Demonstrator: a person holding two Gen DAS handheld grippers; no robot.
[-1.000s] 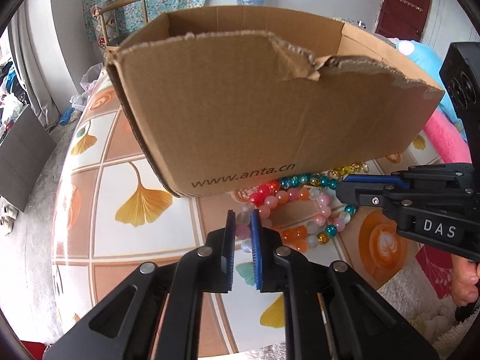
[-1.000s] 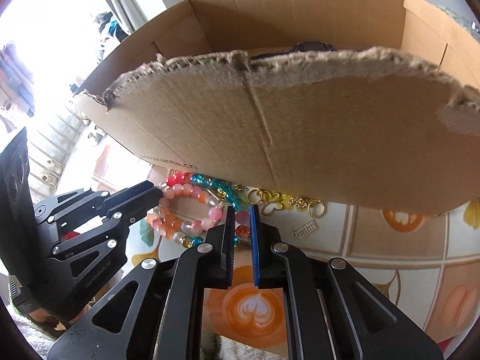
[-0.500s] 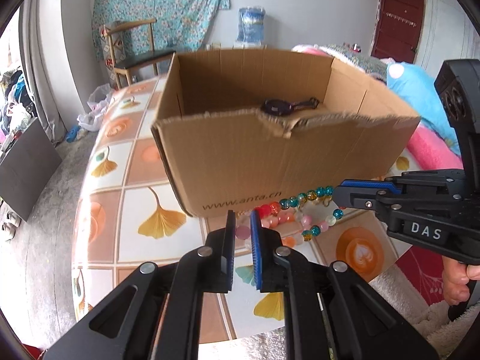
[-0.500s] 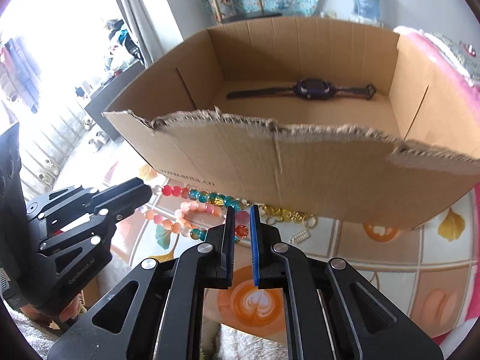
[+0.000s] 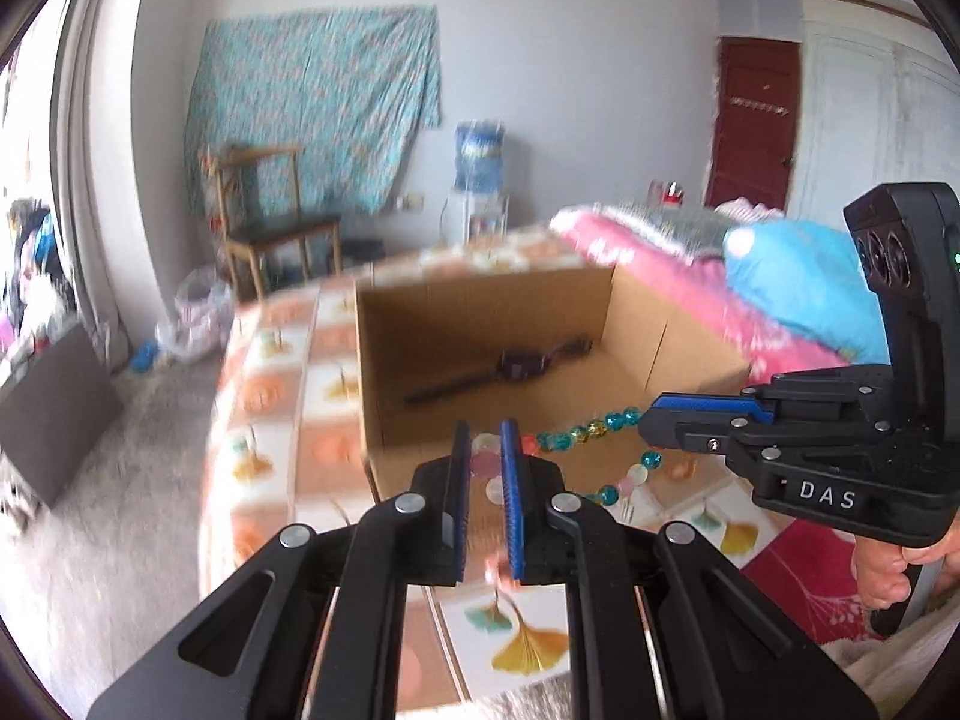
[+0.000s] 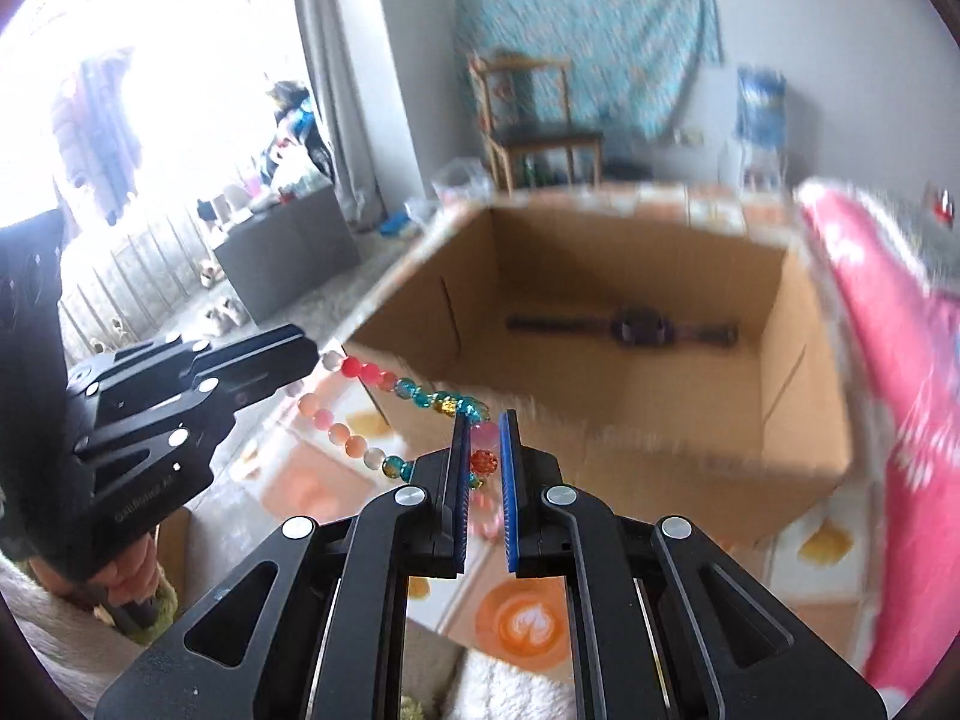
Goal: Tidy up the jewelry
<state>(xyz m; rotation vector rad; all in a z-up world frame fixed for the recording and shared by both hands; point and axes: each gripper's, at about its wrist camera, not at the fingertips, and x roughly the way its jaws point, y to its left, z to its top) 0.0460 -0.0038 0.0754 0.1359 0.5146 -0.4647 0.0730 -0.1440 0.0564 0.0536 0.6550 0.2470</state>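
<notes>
A string of coloured beads, the necklace [image 5: 585, 433], hangs stretched between my two grippers above the table, just before the near wall of an open cardboard box [image 5: 384, 360]. My left gripper [image 5: 480, 438] is shut on pale beads at one end. My right gripper [image 5: 651, 426] comes in from the right and is shut on the other end. In the right wrist view, the right gripper [image 6: 483, 426] pinches pink and orange beads of the necklace [image 6: 414, 393], and the left gripper [image 6: 309, 354] holds the far end. A dark wristwatch [image 6: 639, 327] lies flat on the floor of the box [image 6: 690, 438].
The table [image 5: 528, 648] carries a tiled cloth with ginkgo leaves and coffee cups. A pink blanket [image 6: 888, 330] and a blue cushion [image 5: 798, 282] lie to the right of the box. Beyond the table stand a wooden chair [image 5: 270, 228] and a water dispenser [image 5: 480, 156].
Both grippers have risen with the necklace, lifting it off the table. The views now look over the box's near wall at the watch inside.
</notes>
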